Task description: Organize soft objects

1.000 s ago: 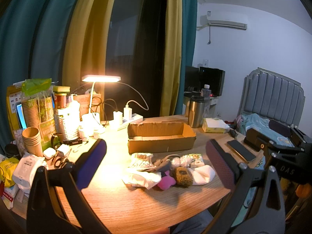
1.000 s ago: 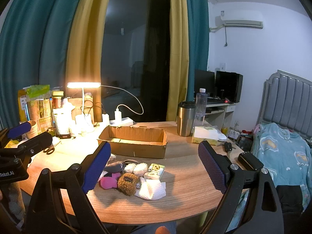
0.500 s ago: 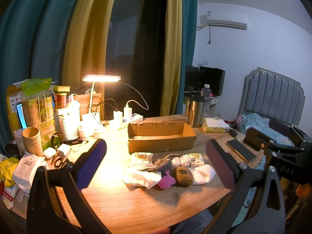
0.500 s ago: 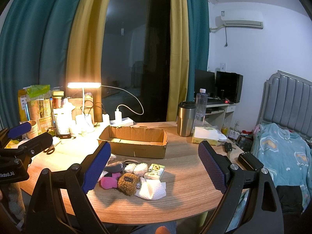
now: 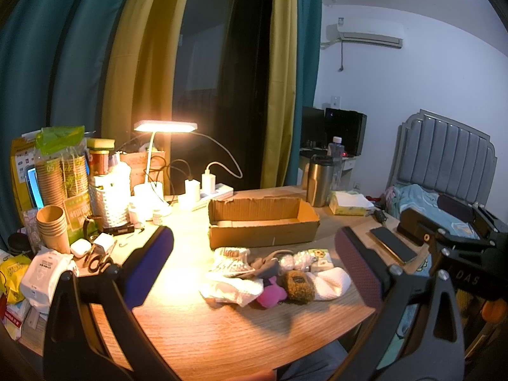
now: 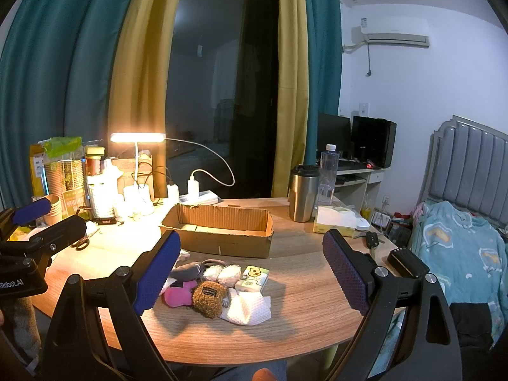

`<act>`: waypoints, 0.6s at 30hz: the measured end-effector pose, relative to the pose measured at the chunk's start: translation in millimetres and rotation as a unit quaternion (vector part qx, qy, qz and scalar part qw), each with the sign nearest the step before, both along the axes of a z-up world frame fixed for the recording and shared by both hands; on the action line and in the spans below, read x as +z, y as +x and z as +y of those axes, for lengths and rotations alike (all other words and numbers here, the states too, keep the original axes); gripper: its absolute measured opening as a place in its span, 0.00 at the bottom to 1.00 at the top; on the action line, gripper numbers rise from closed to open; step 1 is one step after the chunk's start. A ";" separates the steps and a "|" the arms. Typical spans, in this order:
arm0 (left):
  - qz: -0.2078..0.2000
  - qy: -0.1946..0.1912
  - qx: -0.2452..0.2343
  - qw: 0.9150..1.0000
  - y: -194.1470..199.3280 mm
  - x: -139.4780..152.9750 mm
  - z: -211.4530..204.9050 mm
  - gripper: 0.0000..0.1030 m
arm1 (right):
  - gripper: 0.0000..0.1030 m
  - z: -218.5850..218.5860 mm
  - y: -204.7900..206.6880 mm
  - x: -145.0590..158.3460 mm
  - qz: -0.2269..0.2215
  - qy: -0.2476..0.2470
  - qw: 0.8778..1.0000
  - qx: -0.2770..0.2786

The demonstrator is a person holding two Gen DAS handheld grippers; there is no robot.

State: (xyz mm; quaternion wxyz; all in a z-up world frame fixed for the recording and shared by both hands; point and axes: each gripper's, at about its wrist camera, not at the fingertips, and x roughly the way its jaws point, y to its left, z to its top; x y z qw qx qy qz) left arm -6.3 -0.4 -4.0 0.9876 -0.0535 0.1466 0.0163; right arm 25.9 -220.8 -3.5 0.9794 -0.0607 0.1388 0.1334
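A heap of soft things lies on the wooden table (image 5: 222, 333) near its front edge: a brown fuzzy pouch (image 5: 297, 286) (image 6: 209, 293), a pink plush (image 5: 270, 295) (image 6: 179, 295), white cloths (image 5: 330, 281) (image 6: 246, 309), a grey item (image 6: 187, 271), a knitted white piece (image 5: 230, 258) and small tissue packs (image 6: 252, 277). An empty open cardboard box (image 5: 262, 222) (image 6: 219, 230) stands just behind the heap. My left gripper (image 5: 254, 270) is open and empty, held above and in front of the heap. My right gripper (image 6: 252, 273) is also open and empty, hovering over the heap.
A lit desk lamp (image 5: 165, 127), paper cups (image 5: 52, 227), packets, chargers and scissors (image 5: 98, 262) crowd the table's left. A steel tumbler (image 6: 301, 192), water bottle (image 6: 327, 171) and tissue box (image 6: 333, 220) stand at the back right. A phone (image 5: 392, 244) lies right; a bed (image 6: 460, 254) is beyond.
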 end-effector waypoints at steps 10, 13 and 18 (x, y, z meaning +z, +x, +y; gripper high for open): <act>0.044 -0.004 0.000 0.999 19.9 -31.9 7.6 0.99 | 0.91 -0.9 20.0 -28.9 0.026 0.000 1.000 -0.014; 0.075 -0.010 0.003 0.997 37.6 -46.6 11.9 0.99 | 0.91 -5.9 36.2 -35.4 0.045 -0.002 0.999 -0.021; 0.128 -0.009 0.013 0.992 66.8 -72.1 21.3 0.99 | 0.91 -5.8 69.1 -60.7 0.097 -0.013 0.995 -0.026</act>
